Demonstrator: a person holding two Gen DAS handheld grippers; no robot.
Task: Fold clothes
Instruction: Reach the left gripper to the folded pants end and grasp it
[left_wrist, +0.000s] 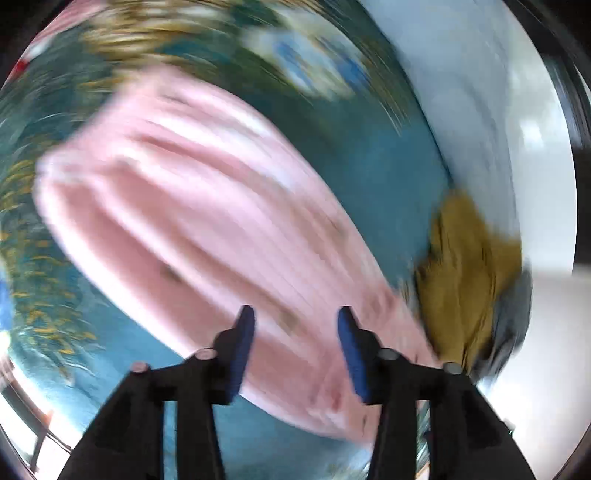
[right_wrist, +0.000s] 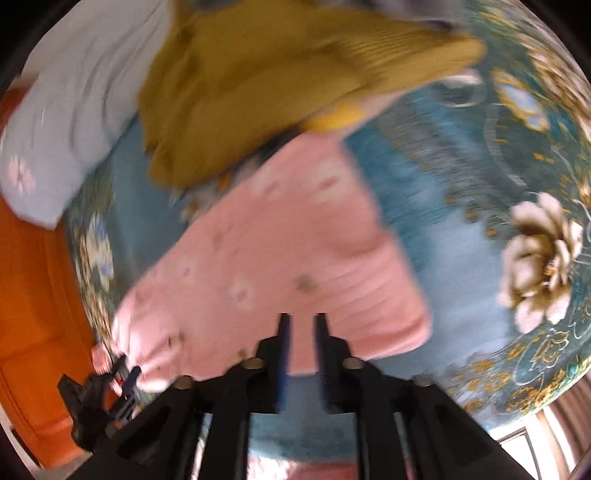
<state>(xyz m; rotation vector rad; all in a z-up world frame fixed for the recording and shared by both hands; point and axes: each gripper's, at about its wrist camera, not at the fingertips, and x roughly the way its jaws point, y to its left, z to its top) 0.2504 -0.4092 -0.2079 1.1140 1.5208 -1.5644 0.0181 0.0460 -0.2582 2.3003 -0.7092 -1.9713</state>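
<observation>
Black left gripper (left_wrist: 295, 328) with blue pads nearest my lens: jaws apart, nothing between them. Black right gripper (right_wrist: 303, 325): narrow gap, nothing held. Teal floral bedspread (right_wrist: 461, 229) gives me open room right of garment; orange floor (right_wrist: 33, 295) marks bed edge at left, pale blue pillow (right_wrist: 74, 110) at far corner. Pink ribbed knit garment (left_wrist: 192, 206), small flower print, lies folded flat on bedspread, below both grippers, untouched. Mustard ribbed knit garment (right_wrist: 258, 81) heaped just beyond, overlapping pink one's far end.
</observation>
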